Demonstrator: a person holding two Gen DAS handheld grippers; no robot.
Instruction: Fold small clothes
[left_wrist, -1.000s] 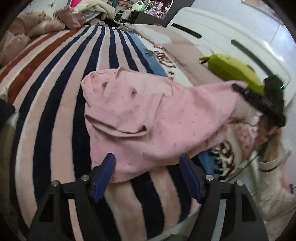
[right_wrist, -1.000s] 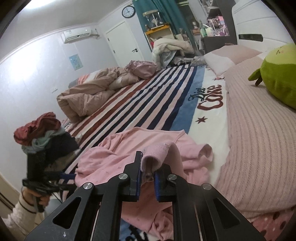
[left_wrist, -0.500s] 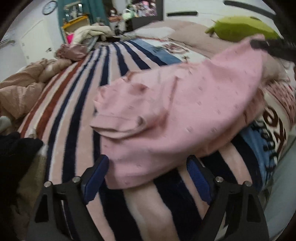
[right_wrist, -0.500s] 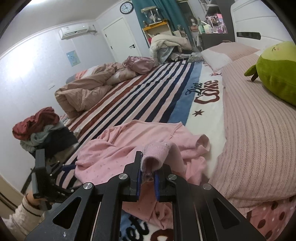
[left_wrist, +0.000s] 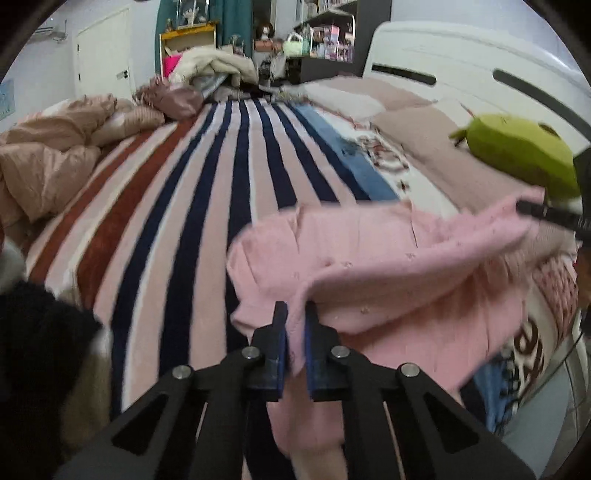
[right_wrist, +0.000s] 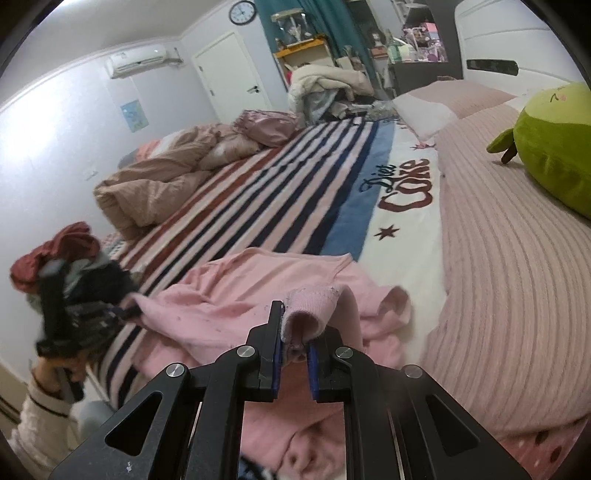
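Note:
A small pink knit top (left_wrist: 388, 266) lies on the near part of the striped bed blanket (left_wrist: 221, 177). My left gripper (left_wrist: 295, 332) is shut on the top's near left edge. My right gripper (right_wrist: 295, 332) is shut on a ribbed pink cuff or hem (right_wrist: 314, 306) at the top's right side. The top (right_wrist: 240, 295) hangs stretched between the two grippers. The left gripper (right_wrist: 122, 312) shows at the left of the right wrist view, and the right gripper (left_wrist: 532, 210) at the right edge of the left wrist view.
A green plush toy (left_wrist: 517, 155) lies on the pink ribbed cover (right_wrist: 498, 258) to the right. A crumpled beige duvet (left_wrist: 48, 155) sits at the left. A heap of dark and red clothes (right_wrist: 66, 254) is at the near left corner. The white headboard (left_wrist: 461, 74) stands behind.
My left gripper was open in front of the top; it has moved in and shut on its near edge. The right gripper has kept its hold on the cuff.

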